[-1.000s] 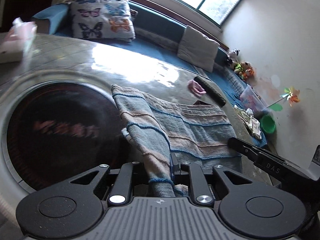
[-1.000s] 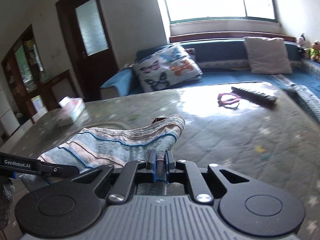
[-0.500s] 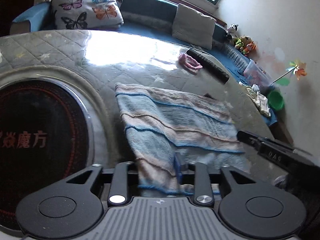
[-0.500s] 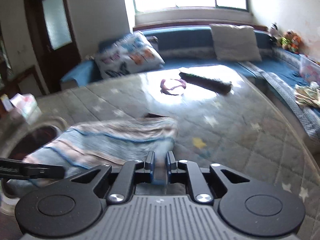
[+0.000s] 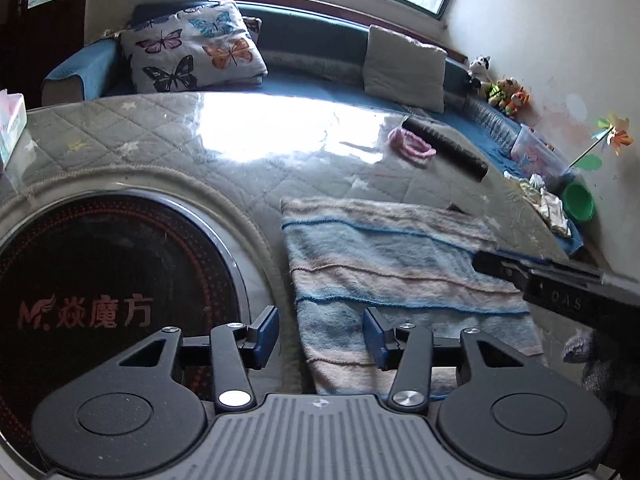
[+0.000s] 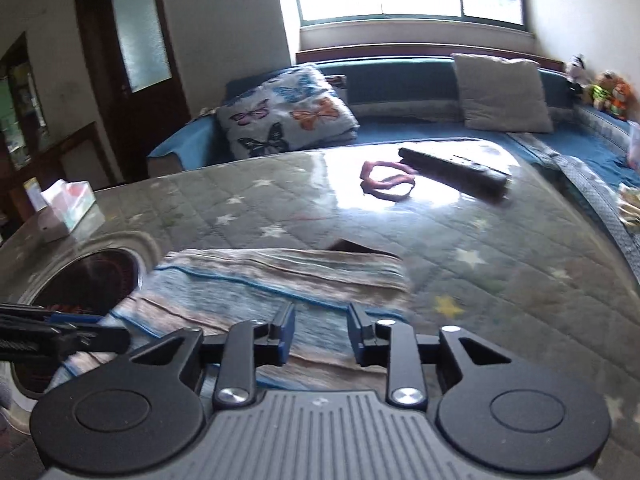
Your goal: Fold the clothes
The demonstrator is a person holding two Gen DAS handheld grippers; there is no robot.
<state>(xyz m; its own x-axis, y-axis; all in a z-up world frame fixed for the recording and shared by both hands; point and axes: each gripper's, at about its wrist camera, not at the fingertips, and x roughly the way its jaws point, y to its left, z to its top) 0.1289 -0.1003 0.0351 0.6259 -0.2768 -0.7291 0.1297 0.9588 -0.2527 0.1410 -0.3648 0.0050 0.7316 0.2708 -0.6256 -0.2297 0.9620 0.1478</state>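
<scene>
Both the left gripper [image 5: 320,334] and the right gripper [image 6: 320,330] have jaws spread wide, holding nothing, above the near edge of the striped knit garment [image 5: 394,268]. It lies folded flat on the quilted desk [image 6: 520,272], beside the round black hotplate [image 5: 108,280].

You see a knit garment [image 5: 396,272] banded in pale blue and dusty pink with thin darker blue lines. Your grey quilted table cover [image 5: 160,140] carries white and yellow stars. The round black cooktop [image 5: 100,280] bears red lettering and dots. The pillow [image 5: 192,48] shows purple, blue, orange and black butterflies on pale grey.
</scene>
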